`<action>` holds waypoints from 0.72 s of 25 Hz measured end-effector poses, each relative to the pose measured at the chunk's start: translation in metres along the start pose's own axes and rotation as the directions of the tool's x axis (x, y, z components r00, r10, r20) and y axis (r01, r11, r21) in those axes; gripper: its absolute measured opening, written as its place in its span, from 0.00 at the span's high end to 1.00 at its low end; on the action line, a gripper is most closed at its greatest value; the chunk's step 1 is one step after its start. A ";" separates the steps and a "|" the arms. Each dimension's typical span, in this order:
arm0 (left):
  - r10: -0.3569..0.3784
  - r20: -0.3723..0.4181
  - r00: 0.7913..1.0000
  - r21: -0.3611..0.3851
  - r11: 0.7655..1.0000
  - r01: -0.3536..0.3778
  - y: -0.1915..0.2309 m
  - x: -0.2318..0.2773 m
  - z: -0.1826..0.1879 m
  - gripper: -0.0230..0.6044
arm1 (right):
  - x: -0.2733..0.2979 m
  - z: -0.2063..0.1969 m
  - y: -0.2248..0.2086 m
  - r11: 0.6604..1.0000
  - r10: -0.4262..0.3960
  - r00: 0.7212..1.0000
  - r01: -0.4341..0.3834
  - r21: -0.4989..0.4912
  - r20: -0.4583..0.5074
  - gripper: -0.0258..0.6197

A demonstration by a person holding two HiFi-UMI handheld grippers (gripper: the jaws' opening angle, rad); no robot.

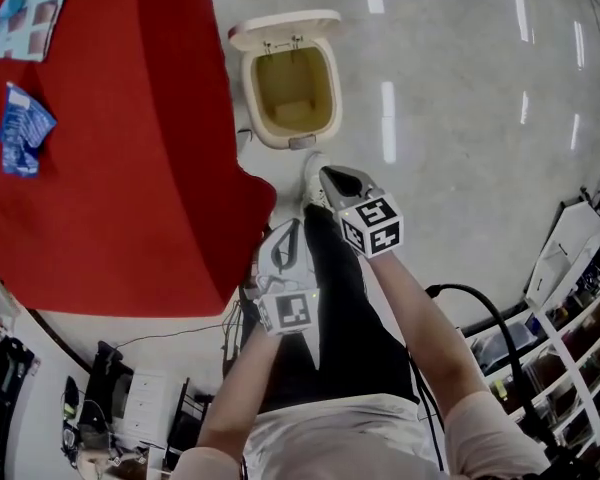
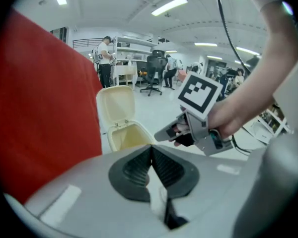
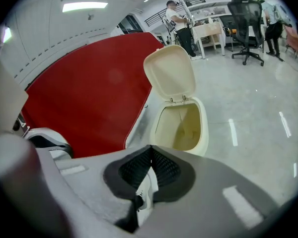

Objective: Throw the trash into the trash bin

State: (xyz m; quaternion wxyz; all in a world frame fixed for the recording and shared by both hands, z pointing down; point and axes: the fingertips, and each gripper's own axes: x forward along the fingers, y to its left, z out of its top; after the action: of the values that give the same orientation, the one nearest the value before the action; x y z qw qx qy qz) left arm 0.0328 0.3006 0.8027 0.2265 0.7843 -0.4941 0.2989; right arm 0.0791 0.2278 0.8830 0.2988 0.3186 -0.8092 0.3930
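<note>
Evidently neither tool carries anything: the left hand-held gripper (image 2: 151, 148) and the right hand-held gripper (image 3: 150, 148) both have their jaws pressed together and empty. They are poised beside the cream plastic trash bin (image 1: 336, 93), whose lid stands flipped up, ready for litter. The trash, a crumpled blue wrapper (image 1: 25, 128) and a pale blue packet (image 1: 35, 13), lies on the red tabletop (image 1: 130, 168), well apart from the bin, so fetching it is probably the next step.
</note>
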 end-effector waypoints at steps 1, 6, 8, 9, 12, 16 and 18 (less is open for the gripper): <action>-0.004 0.002 1.000 0.000 1.000 0.004 -0.002 -0.005 0.006 0.96 | -0.007 0.005 0.004 1.000 0.005 1.000 -0.005 -0.008 0.008 0.96; -0.023 0.020 1.000 0.009 1.000 0.023 -0.011 -0.030 0.028 0.96 | -0.044 0.029 0.025 1.000 0.017 0.998 -0.016 -0.018 0.056 0.96; -0.030 0.034 0.999 0.031 0.999 0.029 -0.013 -0.040 0.036 0.96 | -0.060 0.039 0.035 1.000 0.019 0.997 -0.017 -0.019 0.073 0.96; -0.036 0.041 0.999 0.047 0.998 0.034 -0.013 -0.046 0.042 0.96 | -0.069 0.044 0.040 1.000 0.019 0.996 -0.018 -0.019 0.082 0.96; -0.043 0.047 0.998 0.058 0.998 0.040 -0.017 -0.066 0.055 0.96 | -0.096 0.058 0.056 1.000 0.022 0.994 -0.019 -0.021 0.104 0.96; -0.037 0.052 0.998 0.052 0.998 0.034 -0.017 -0.098 0.078 0.96 | -0.131 0.074 0.078 0.999 0.029 0.992 -0.026 -0.025 0.124 0.96; -0.027 0.063 0.998 0.054 0.998 0.024 -0.014 -0.112 0.092 0.96 | -0.146 0.082 0.088 0.999 0.034 0.991 -0.030 -0.033 0.131 0.96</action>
State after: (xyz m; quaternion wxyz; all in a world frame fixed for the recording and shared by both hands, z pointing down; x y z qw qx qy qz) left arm 0.0303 0.3184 0.6582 0.1937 0.8055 -0.4829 0.2837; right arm 0.0841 0.2443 0.6947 0.2434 0.3263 -0.8381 0.3631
